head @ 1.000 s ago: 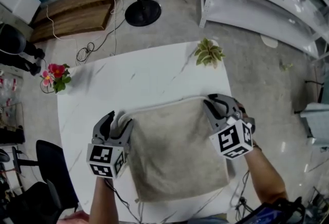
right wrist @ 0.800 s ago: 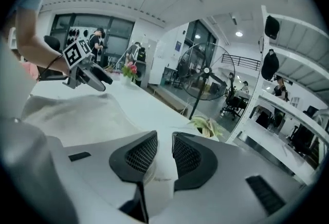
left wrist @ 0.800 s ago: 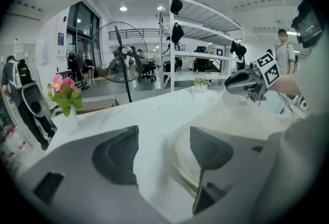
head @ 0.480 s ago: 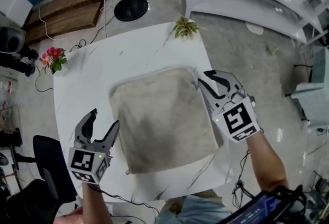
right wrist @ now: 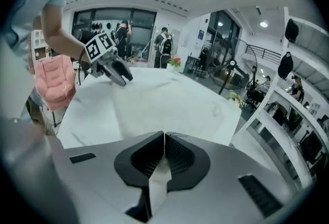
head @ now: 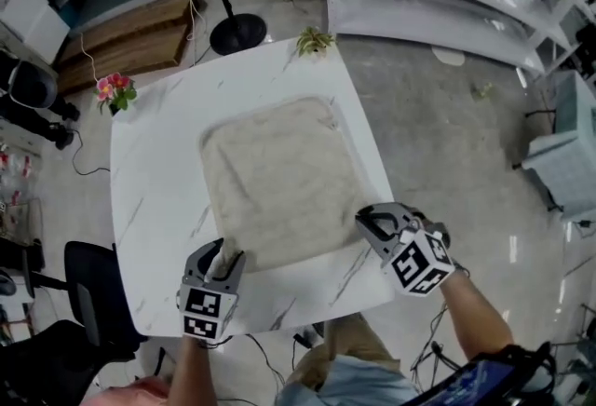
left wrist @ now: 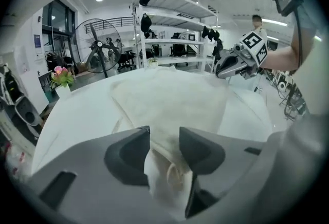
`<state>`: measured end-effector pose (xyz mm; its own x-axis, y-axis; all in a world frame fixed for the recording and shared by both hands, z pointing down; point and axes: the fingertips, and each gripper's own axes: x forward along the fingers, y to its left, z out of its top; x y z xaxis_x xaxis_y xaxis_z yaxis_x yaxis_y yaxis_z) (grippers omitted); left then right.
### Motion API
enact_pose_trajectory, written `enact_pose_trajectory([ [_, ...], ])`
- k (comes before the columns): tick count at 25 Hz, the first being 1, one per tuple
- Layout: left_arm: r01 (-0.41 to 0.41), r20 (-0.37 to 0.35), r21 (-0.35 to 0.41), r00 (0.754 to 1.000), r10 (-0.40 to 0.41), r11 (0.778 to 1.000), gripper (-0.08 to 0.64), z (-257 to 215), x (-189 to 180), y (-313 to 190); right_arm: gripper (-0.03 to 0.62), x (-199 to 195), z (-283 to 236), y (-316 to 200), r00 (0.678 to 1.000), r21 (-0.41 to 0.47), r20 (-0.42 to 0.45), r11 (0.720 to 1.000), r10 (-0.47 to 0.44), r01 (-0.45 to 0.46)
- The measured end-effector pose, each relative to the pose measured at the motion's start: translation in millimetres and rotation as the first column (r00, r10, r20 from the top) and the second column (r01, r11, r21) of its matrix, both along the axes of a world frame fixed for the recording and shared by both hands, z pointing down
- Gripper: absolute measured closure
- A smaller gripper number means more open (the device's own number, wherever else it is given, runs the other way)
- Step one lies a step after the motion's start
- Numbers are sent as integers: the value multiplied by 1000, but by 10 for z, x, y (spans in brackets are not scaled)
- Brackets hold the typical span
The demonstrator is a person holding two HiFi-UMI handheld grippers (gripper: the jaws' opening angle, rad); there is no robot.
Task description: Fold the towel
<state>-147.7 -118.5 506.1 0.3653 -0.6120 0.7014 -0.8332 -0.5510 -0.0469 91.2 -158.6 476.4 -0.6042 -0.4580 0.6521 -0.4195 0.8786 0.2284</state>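
Both came down to frame bottom, jaws just closing: L gripper (head: 223,254) & R gripper (head: 368,220) now clamp towel (head: 279,176) corners, ready to fold.

Your towel (head: 279,176) is pale beige, mottled with slightly darker patches. The table (head: 158,209) under it is white marble with thin grey veins. Your left gripper (head: 222,255) and right gripper (head: 365,220) are grey with near-black pads, and each shows black square markers on white faces. At the table's far left corner the flowers (head: 115,89) are pink and red with green leaves. At its far right corner the plant (head: 314,41) is green. Beyond the table, the boards (head: 130,27) are brown wood and the fan base (head: 237,32) is black.
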Motion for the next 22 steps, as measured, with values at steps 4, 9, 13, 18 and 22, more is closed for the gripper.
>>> enact_pose_trajectory([
  [4, 29, 13, 0, 999, -29, 1000, 397, 117, -53, 231, 573, 269, 337, 308, 995, -46, -101, 999, 19, -24],
  [9, 65, -25, 28, 998, -64, 997, 400, 12, -53, 394, 570, 352, 295, 484, 995, -9, -96, 1000, 9, -10],
  [13, -29, -7, 129, 1000, 31, 991, 318, -317, -64, 523, 470, 330, -35, 539, 990, 86, -86, 989, -112, 119],
  [18, -231, 53, 126, 973, 226, 965, 301, -224, 126, 759, 443, 358, -46, 629, 949, 118, -172, 951, -265, 287],
  [22, -233, 99, 154, 970, 220, 960, 309, -104, 18, 738, 436, 260, 82, 636, 927, 105, -192, 932, -322, 346],
])
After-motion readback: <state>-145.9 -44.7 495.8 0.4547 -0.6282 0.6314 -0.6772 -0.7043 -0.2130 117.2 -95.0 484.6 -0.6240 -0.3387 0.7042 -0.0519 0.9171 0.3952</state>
